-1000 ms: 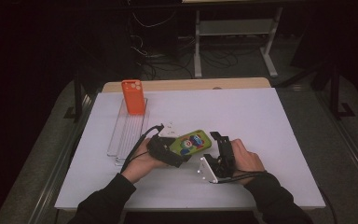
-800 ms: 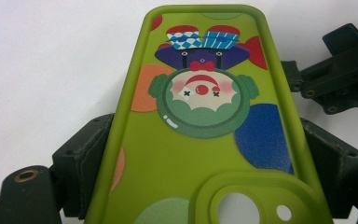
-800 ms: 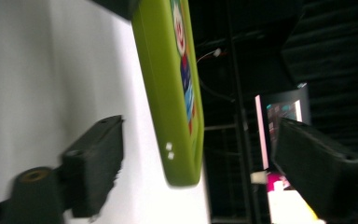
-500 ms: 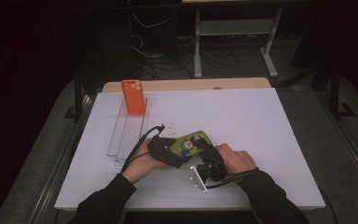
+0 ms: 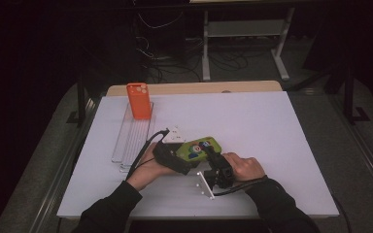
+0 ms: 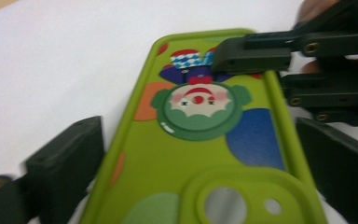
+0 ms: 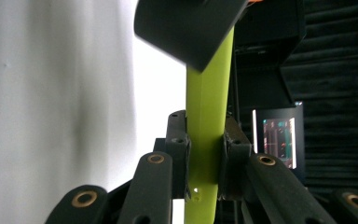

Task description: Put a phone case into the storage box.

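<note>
Green phone case (image 5: pixel 200 147) sits at six o'clock on the bench (image 5: pixel 272 126), between my left tool's (image 5: pixel 194 160) spread jaws. My right tool (image 5: pixel 213 158), just closing, pinches its edge. I judge lifting comes next.

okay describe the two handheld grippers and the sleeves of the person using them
Both the left gripper and the right gripper are black, with linked black jaw arms joined by brass-coloured pivot rivets. Each trails a black cable. The right gripper carries a pale three-cornered plate with small studs. The person's sleeves are dark and long.
</note>
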`<state>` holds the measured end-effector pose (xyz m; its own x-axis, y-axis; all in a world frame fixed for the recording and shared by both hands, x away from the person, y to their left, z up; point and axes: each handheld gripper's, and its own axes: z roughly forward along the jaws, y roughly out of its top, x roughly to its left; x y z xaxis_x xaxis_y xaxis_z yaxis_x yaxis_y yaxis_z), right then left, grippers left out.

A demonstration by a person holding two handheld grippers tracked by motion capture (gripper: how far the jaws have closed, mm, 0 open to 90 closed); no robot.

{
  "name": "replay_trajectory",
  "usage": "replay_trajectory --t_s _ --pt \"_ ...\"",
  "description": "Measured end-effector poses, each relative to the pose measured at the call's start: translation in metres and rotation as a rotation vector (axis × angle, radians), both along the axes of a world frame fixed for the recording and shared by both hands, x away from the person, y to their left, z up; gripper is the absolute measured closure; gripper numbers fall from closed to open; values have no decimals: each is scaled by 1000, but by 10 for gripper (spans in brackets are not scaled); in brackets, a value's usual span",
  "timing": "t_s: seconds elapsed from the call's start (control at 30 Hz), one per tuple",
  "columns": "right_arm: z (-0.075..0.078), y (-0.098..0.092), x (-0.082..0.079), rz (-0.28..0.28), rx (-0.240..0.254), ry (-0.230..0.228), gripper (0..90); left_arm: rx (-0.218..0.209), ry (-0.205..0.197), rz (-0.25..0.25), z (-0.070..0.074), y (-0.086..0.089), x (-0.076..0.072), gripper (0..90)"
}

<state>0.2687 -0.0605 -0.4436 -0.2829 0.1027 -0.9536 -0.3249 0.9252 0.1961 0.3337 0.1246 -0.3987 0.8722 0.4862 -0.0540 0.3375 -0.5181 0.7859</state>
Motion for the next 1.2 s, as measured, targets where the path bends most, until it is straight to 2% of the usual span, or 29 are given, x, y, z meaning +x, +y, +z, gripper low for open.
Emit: replay_trajectory --t_s 0.2,0.23,0.27,0.4,0.43,0.5,0.53,0.57,0.6,0.7,0.77,0.8,0.87,0.93,1.1,1.13,1.2 --pt "7 -6 6 -43 97 112 760 -28 -14 7 2 3 1 0" --pt "7 -6 6 -59 134 150 760 -31 -15 13 3 3 0 0" --pt "8 -7 6 -61 148 173 760 -38 -18 20 3 3 1 0" --pt "15 -13 12 -57 188 203 760 -54 -27 28 4 6 2 0" --pt "16 -15 13 -59 209 221 760 -50 -46 17 5 8 5 0" --pt "18 -17 14 -78 258 269 760 -70 -42 29 5 8 5 0" --pt "19 -19 16 -68 256 282 760 -70 -32 36 6 9 4 0" --pt "19 -18 15 -97 329 320 759 -74 -24 43 6 9 4 0" --pt "19 -19 15 -100 371 360 759 -96 -19 55 5 8 4 0" --pt "22 -24 19 -110 440 432 759 -104 -27 60 5 8 5 0" --pt "24 -27 21 -124 491 481 759 -79 -45 46 7 10 7 0" --pt "25 -29 22 -127 512 502 759 -82 -37 50 6 10 7 0" --pt "26 -31 24 -146 579 555 760 -84 -41 55 7 11 7 0" --pt "27 -33 26 -159 629 600 759 -109 -27 77 8 11 7 0" --pt "31 -40 33 -189 787 716 759 -123 -31 93 13 10 8 0" --pt "31 -41 34 -193 818 737 759 -138 -25 99 15 10 9 0" --pt "32 -44 36 -201 852 772 759 -146 -23 109 18 9 10 0"
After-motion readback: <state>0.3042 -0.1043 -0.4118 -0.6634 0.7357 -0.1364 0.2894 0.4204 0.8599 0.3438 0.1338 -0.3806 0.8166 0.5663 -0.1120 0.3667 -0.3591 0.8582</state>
